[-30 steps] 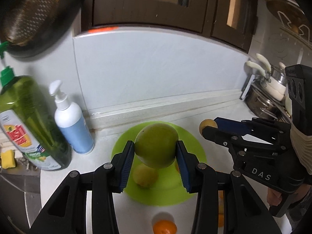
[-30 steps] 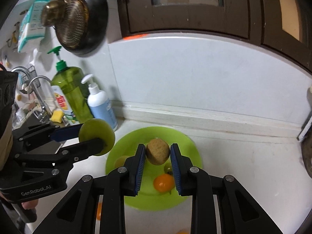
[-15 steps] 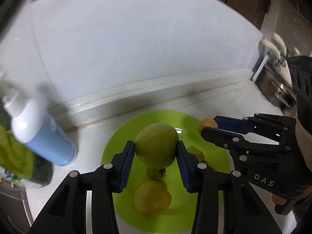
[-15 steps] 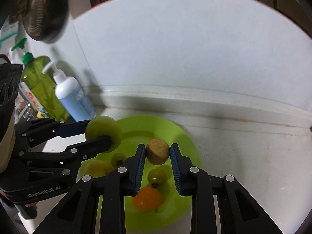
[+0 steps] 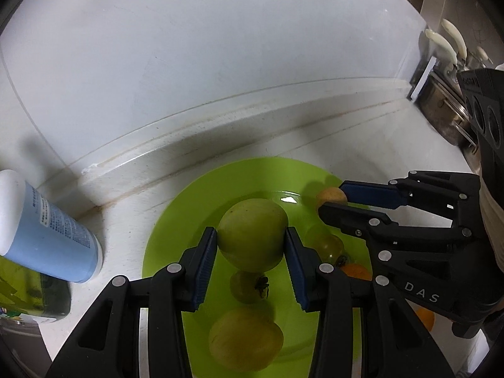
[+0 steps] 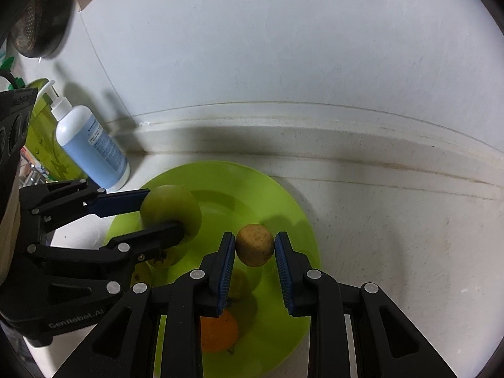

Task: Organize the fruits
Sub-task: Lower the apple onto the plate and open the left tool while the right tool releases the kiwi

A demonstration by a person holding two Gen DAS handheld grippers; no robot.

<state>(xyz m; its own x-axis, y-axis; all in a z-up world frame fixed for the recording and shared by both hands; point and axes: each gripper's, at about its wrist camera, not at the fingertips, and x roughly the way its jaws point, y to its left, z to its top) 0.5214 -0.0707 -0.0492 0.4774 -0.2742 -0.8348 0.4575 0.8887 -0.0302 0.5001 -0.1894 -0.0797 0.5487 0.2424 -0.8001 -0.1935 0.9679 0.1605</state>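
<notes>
My left gripper (image 5: 252,245) is shut on a large green fruit (image 5: 252,233) and holds it over the lime-green plate (image 5: 176,220). My right gripper (image 6: 255,249) is shut on a small brown-yellow fruit (image 6: 255,244) above the plate's right half (image 6: 283,201). On the plate lie a yellow-green fruit (image 5: 245,337), a small green fruit with a stem (image 5: 245,286), another small green one (image 5: 327,244) and an orange fruit (image 6: 220,330). Each gripper shows in the other's view: the right one (image 5: 337,203) and the left one (image 6: 157,214).
A blue pump bottle (image 6: 91,145) stands left of the plate by the white wall, with a green soap bottle (image 6: 41,126) behind it. Pans (image 5: 447,116) sit at the far right. Another orange fruit (image 5: 425,318) lies on the counter by the plate.
Both grippers have moved forward and down toward the plate with their fruits still held. The plate now fills more of both views.
</notes>
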